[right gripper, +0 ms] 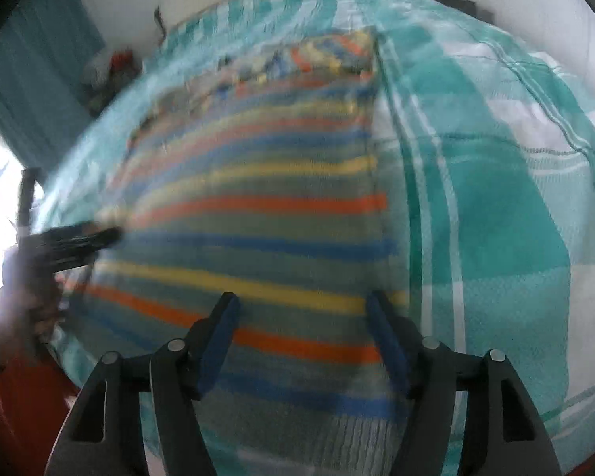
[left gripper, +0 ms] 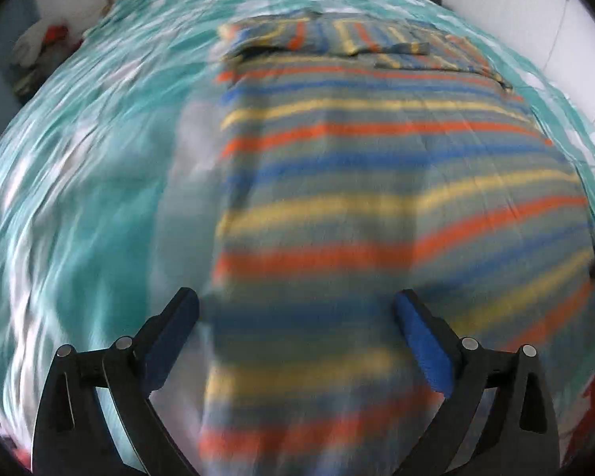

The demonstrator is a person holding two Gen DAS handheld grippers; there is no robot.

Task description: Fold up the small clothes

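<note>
A blue, orange and yellow striped knit garment (left gripper: 377,182) lies flat on the teal checked bedspread (left gripper: 99,198). My left tongs (left gripper: 297,309) and right tongs (right gripper: 303,311) hover open above its near hem; next, I judge, pinching it.

Motion blur smears the striped grey, orange, yellow and blue knitted garment (left gripper: 377,198), whose near hem runs off both pictures' lower edges.

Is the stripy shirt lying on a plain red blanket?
No, the stripy shirt lies on a teal and white checked blanket.
</note>
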